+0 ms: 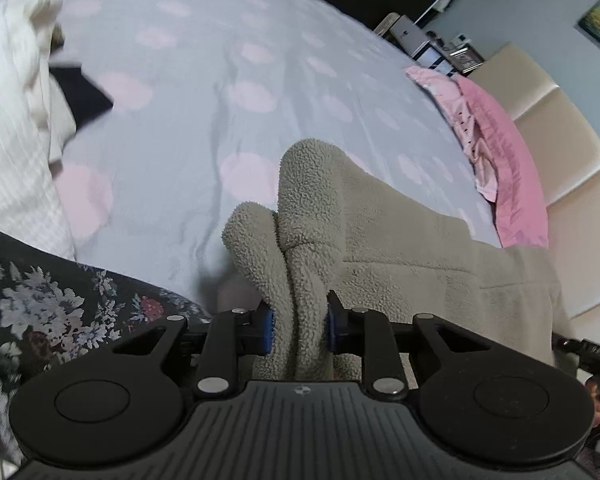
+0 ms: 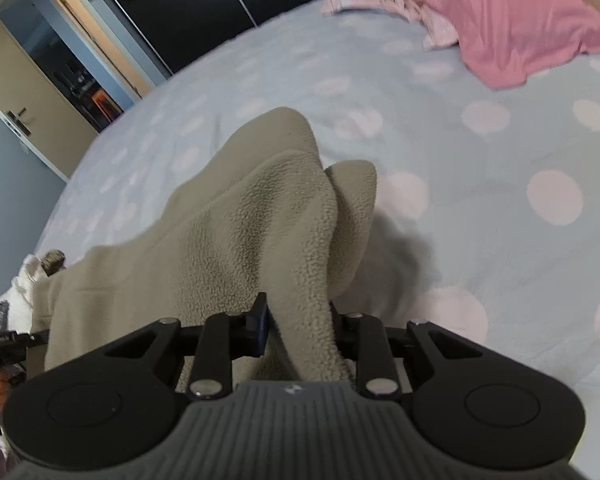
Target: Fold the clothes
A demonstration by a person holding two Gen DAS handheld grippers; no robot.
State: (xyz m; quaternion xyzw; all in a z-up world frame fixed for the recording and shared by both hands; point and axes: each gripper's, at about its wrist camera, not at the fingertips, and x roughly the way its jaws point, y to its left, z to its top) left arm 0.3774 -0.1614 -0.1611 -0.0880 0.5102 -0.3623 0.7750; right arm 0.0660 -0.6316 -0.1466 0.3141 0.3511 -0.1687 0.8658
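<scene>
A beige fleece garment (image 1: 380,224) hangs stretched between my two grippers above the bed. My left gripper (image 1: 299,326) is shut on a bunched edge of it, which pokes up between the blue pads. My right gripper (image 2: 300,326) is shut on the other bunched edge of the fleece garment (image 2: 236,216), which drapes away to the left. The far end of each gripper shows at the edge of the other's view.
The bed (image 1: 204,80) has a light blue sheet with pink dots. A pink pillow (image 1: 500,152) lies at the headboard end. White knit clothes (image 1: 8,120) and a dark garment (image 1: 80,88) lie at the left. A dark floral fabric (image 1: 52,304) is close by.
</scene>
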